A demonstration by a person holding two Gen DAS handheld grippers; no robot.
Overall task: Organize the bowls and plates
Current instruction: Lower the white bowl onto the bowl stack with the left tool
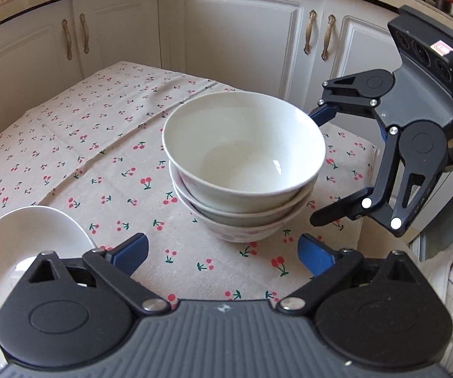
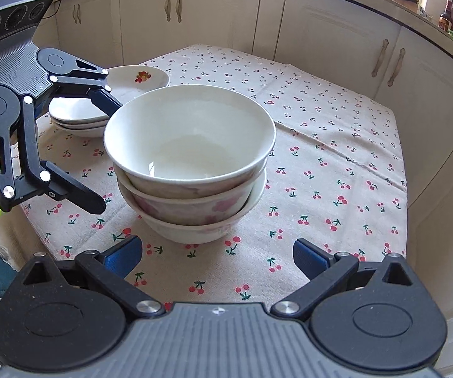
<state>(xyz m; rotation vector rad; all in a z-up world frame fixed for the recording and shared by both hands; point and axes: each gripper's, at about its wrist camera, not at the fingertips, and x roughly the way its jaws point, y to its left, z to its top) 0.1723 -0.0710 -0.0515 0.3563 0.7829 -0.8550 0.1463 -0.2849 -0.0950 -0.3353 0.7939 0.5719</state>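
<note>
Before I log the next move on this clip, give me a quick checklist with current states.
1. Left gripper open, nothing between its fingers: ok.
2. Right gripper open and empty: ok.
3. Three bowls nested in one stack: ok.
4. Top bowl sits level: not ok, slightly tilted.
5. Plates stacked apart from the bowls: ok.
6. Tablecloth flat under the stacks: cannot tell, creases nearby.

- The surface is covered by a beige cloth with small red cherries printed on it; the cloth has some long creases.
- A stack of three bowls stands on the cloth, in the middle of both views.
- A stack of shallow plates lies on the cloth at the left of the right wrist view, near the bowls but apart from them.
</note>
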